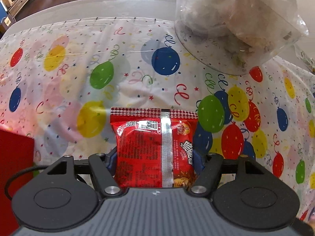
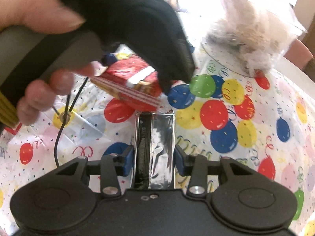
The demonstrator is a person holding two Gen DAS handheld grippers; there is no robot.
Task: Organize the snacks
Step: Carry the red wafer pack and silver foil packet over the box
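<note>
Balloon-print tablecloth (image 1: 126, 72) underlies the left claw (image 1: 155, 157) gripping a red snack packet (image 1: 155, 143), right claw (image 2: 154, 159) pinching a silver pouch (image 2: 154, 147).

Under my claws is a white table (image 1: 118, 2) with a balloon-print cloth (image 1: 128, 68) spread over it, wrinkled in places. At the far right of the cloth stands a clear tub (image 1: 236, 29) of pale wrapped snacks. A red box (image 1: 13, 167) sits at my near left.

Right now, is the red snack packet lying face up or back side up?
Back side up: the red snack packet shows its silver centre seam, barcode and fine print, held between the left tongs.
</note>
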